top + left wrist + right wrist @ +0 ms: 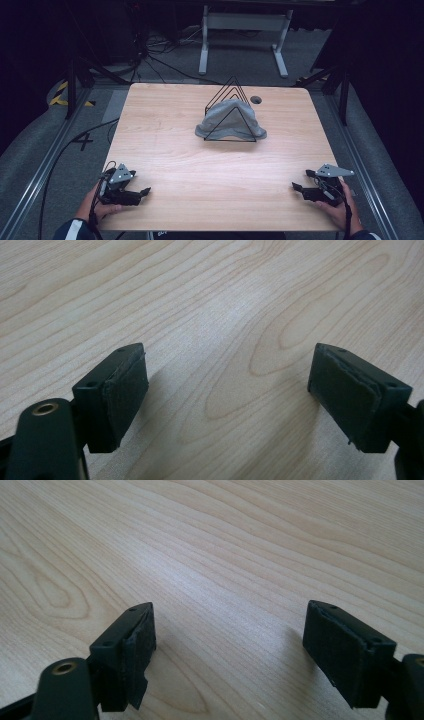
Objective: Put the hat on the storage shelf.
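Observation:
A grey cloth hat (230, 120) lies slumped in a black wire rack (231, 107) of triangular dividers at the far middle of the wooden table (200, 165). My left gripper (145, 191) rests at the table's near left corner, held by a hand, and stands open. Its pads (125, 390) are wide apart over bare wood. At the near right corner my right gripper (295, 187) is held low and is open too, its pads (137, 645) spread with nothing between them. Both grippers are far from the hat and rack.
A small round hole (256, 99) sits in the tabletop just right of the rack. Behind the table stands a white desk frame (245, 30) with cables on the grey floor. Metal rails (45, 160) run along both sides.

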